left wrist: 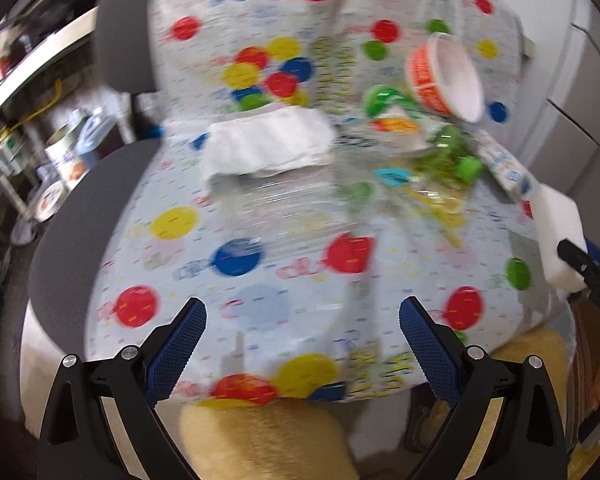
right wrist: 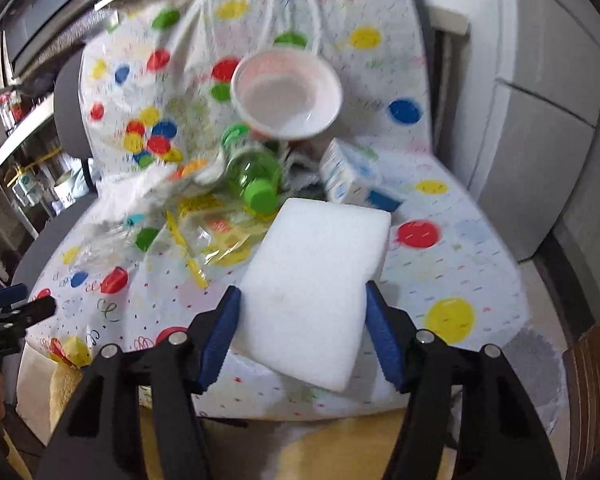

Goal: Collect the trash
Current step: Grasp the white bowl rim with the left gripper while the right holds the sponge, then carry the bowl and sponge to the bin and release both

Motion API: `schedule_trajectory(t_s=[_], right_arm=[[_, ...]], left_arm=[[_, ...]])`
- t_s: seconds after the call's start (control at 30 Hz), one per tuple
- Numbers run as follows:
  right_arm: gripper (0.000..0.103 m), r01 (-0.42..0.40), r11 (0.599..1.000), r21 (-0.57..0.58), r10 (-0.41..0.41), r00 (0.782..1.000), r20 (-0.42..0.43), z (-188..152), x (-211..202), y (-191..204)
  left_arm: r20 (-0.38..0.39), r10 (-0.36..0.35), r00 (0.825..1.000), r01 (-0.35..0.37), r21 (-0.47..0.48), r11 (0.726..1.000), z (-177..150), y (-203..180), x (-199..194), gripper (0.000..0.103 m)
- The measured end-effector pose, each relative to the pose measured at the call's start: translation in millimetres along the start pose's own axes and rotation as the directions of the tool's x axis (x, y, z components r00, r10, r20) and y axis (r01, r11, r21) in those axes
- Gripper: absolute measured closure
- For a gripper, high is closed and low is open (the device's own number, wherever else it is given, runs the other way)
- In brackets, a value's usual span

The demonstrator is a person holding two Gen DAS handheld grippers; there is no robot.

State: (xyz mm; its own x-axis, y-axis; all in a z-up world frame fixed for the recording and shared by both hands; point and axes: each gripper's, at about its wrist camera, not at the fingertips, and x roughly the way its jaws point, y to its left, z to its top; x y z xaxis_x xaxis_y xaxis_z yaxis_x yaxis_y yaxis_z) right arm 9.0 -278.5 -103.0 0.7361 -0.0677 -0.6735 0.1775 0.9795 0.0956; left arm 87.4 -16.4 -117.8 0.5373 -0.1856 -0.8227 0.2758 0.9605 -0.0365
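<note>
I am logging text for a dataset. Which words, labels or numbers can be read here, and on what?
"DA": white letters on the black right gripper, left wrist view, cut off at the edge.
Orange paper bowl: white lettering, too blurred.
White and blue carton: print too blurred.
White cloth with coloured dots: scribbled print too blurred.

A flat white foam block [right wrist: 314, 280] is pinched up in the air. A green plastic bottle [right wrist: 254, 174] lies sideways near a tipped white paper bowl [right wrist: 288, 94].
</note>
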Motion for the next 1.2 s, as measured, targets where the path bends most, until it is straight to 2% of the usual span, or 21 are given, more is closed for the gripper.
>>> schedule_trajectory(t_s=[0.17, 0.27, 0.37, 0.43, 0.47, 0.5, 0.67, 0.77, 0.83, 0.9, 0.97, 1.07, 1.2], right_arm=[[0.041, 0.029, 0.999, 0.028, -0.031, 0.998, 0.058, 6.5, -22.7, -32.6], [0.041, 0.03, 0.998, 0.054, -0.034, 0.997, 0.07, 10.8, -21.8, -51.4], [0.04, 0.037, 0.997, 0.066, -0.043, 0.995, 0.085, 14.8, -19.1, -64.4], [0.04, 0.049, 0.997, 0.063, -0.055, 0.994, 0.096, 17.1, -17.7, -68.7], [0.04, 0.054, 0.997, 0.064, -0.06, 0.993, 0.102, 18.7, -16.4, -72.5], [0.039, 0.054, 0.996, 0.067, -0.061, 0.993, 0.104, 18.8, -16.4, -77.3], [0.039, 0.053, 0.995, 0.085, -0.062, 0.993, 0.104, 20.6, -7.7, -94.3], [0.039, 0.056, 0.994, 0.097, -0.065, 0.993, 0.1, 19.3, -4.2, -102.1], [0.039, 0.056, 0.993, 0.104, -0.066, 0.993, 0.095, 18.5, -2.8, -105.3], [0.039, 0.06, 0.993, 0.106, -0.07, 0.993, 0.091, 17.3, -1.3, -108.1], [0.039, 0.063, 0.992, 0.107, -0.072, 0.993, 0.089, 15.4, -2.3, -108.5], [0.039, 0.065, 0.993, 0.103, -0.075, 0.993, 0.096, 15.6, -6.0, -106.6], [0.039, 0.062, 0.994, 0.094, -0.073, 0.99, 0.122, 19.9, -19.7, -98.5]], left_arm=[[0.03, -0.098, 0.995, 0.096, 0.067, 0.993, 32.3, -41.1, 0.7, 0.008], [0.06, -0.096, 0.994, 0.089, 0.108, 0.99, 63.7, -65.4, 7.8, 0.011], [0.073, -0.128, 0.989, 0.119, 0.115, 0.986, 104.1, -84.9, 21.6, 0.012], [0.099, -0.132, 0.986, 0.12, 0.121, 0.985, 131.8, -96.4, 32.4, 0.021], [0.107, -0.134, 0.985, 0.12, 0.125, 0.985, 143.2, -102.2, 37.3, 0.044], [0.109, -0.135, 0.985, 0.121, 0.125, 0.985, 158.0, -109.7, 45.2, 0.05], [0.138, -0.151, 0.979, 0.129, 0.153, 0.98, 208.6, -133.9, 83.2, 0.05], [0.131, -0.136, 0.982, 0.116, 0.149, 0.982, 226.7, -143.7, 99.2, 0.051], [0.124, -0.112, 0.986, 0.097, 0.124, 0.988, 236.9, -145.6, 111.2, 0.06], [0.123, -0.095, 0.988, 0.082, 0.109, 0.991, 242.7, -145.3, 119.0, 0.08], [0.136, -0.094, 0.986, 0.081, 0.101, 0.992, 245.4, -143.6, 120.4, 0.094], [0.185, -0.121, 0.975, 0.107, 0.082, 0.991, 243.8, -136.7, 106.1, 0.098], [0.262, -0.153, 0.953, 0.141, 0.063, 0.988, 235.6, -118.7, 62.8, 0.098]])
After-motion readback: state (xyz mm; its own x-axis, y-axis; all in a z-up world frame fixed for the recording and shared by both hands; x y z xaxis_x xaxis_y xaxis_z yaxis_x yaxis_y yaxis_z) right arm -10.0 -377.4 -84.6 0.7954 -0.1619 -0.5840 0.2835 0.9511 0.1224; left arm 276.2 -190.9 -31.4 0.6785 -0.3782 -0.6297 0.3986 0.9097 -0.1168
